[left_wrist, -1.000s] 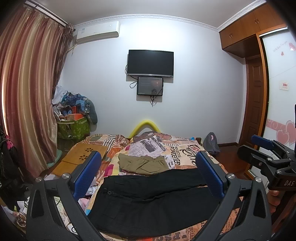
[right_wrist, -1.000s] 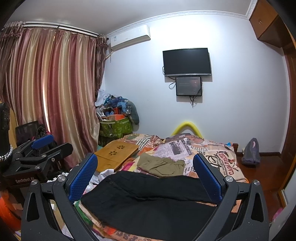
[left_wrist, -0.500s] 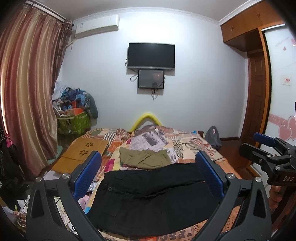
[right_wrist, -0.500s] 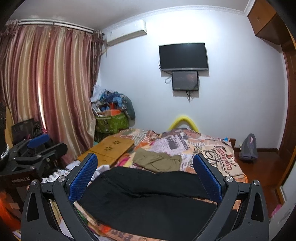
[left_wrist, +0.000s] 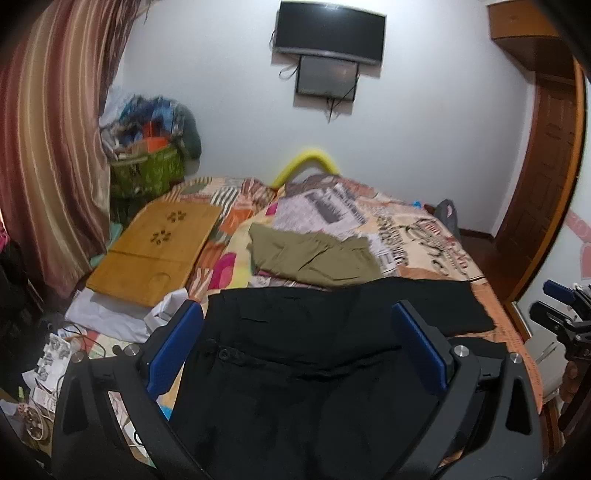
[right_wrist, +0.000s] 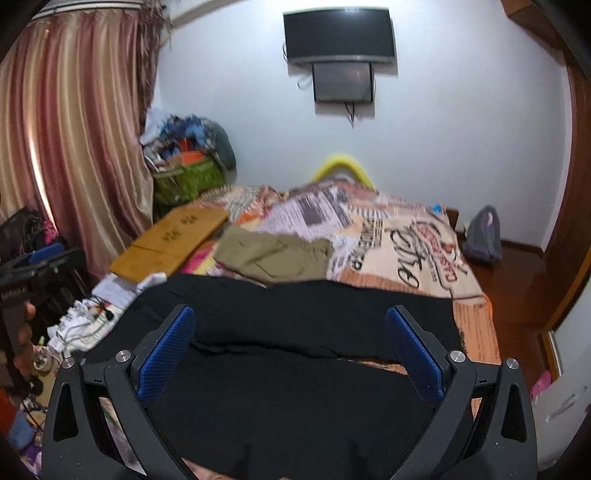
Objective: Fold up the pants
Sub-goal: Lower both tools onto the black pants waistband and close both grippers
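Showing waist button in left view, hidden in right

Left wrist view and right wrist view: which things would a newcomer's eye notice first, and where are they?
First comes the large black pair of pants, spread flat across the near end of the bed with the colourful newsprint-pattern cover, under the open left gripper and open right gripper. Just behind it lies a folded olive-green garment. A dark flat television hangs on the white wall beyond.
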`<state>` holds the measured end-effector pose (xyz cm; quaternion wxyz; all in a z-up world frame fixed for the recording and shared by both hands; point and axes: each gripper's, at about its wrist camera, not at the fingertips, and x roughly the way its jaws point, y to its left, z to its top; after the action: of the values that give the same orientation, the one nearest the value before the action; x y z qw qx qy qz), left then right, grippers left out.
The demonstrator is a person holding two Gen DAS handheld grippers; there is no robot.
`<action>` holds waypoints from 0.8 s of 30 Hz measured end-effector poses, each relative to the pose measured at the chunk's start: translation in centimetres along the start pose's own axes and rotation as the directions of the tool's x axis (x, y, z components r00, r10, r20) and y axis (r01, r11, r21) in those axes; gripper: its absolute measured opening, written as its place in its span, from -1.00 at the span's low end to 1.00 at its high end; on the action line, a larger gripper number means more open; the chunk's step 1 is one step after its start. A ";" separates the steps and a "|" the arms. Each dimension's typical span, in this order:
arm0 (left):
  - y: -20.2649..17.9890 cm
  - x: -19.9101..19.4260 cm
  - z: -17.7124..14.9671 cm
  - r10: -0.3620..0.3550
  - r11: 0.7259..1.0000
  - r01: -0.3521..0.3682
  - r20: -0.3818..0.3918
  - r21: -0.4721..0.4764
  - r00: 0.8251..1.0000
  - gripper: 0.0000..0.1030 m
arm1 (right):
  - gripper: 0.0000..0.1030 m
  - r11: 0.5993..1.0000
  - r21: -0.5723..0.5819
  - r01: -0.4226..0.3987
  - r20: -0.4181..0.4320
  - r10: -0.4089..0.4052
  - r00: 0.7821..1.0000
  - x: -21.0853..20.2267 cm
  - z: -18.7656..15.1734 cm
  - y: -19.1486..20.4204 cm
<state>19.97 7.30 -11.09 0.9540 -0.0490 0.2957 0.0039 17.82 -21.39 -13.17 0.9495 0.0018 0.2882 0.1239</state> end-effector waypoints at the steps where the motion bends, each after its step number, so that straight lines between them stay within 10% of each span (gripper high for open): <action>1: 0.4 1.2 0.1 0.005 1.000 -0.005 -0.015 0.003 1.000 1.00 | 0.99 1.000 0.001 0.007 -0.014 -0.007 1.000 0.6 0.0 -0.4; 12: 5.6 14.9 1.1 0.089 0.996 -0.089 -0.204 0.010 0.975 1.00 | 0.99 0.997 0.076 0.006 -0.119 0.003 0.993 9.5 1.2 -5.6; 24: 10.7 27.1 1.6 0.078 0.993 -0.105 -0.404 -0.044 0.911 0.83 | 0.98 0.983 -0.182 0.024 -0.245 -0.069 0.967 19.9 2.3 -7.1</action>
<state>42.82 17.56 -26.05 0.8697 -0.0658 0.4869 0.0481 36.75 -23.39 -22.68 0.9046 -0.1053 0.3933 0.1259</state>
